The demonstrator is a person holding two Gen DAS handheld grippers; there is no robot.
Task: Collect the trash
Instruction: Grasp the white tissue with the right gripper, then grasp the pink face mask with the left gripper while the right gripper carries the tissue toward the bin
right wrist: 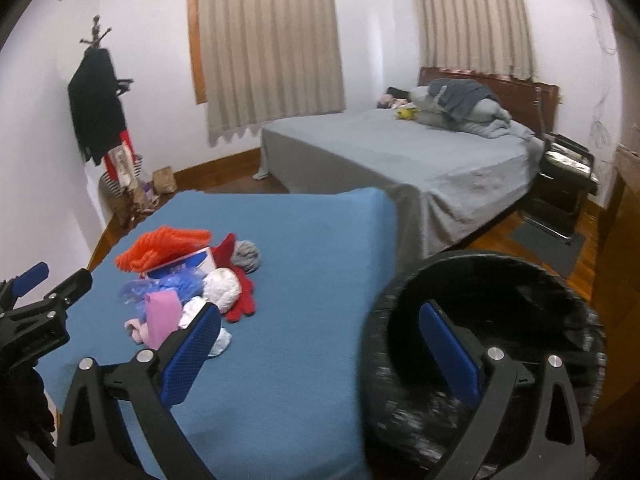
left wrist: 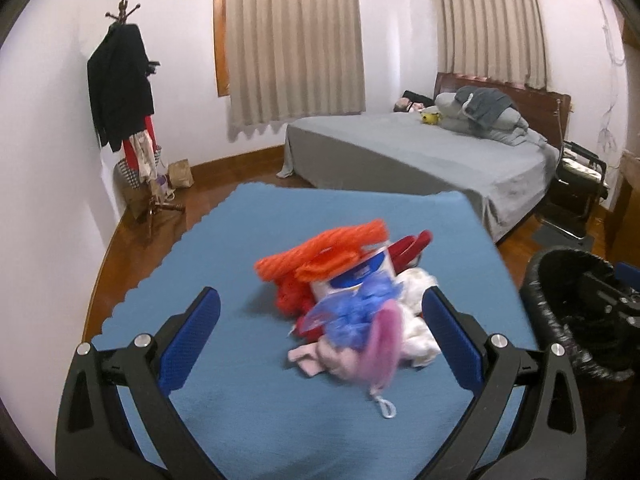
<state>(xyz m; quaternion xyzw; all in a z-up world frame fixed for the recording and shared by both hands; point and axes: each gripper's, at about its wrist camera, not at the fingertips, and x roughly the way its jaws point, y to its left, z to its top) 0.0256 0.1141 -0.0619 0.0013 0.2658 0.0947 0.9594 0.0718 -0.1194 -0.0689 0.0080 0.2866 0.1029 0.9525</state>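
Observation:
A heap of trash lies on the blue-covered table: an orange cloth, a white and blue carton, a crumpled blue plastic bag, a pink cloth, white crumpled paper and a red glove. My left gripper is open, its blue pads on either side of the heap's near end without touching it. My right gripper is open too. Its right finger hangs over the mouth of the black-lined bin, its left finger over the table. The heap lies to its left.
The bin stands off the table's right edge. Behind are a grey bed, a coat rack with clothes at the left wall, a paper bag on the wooden floor and a black chair at the right.

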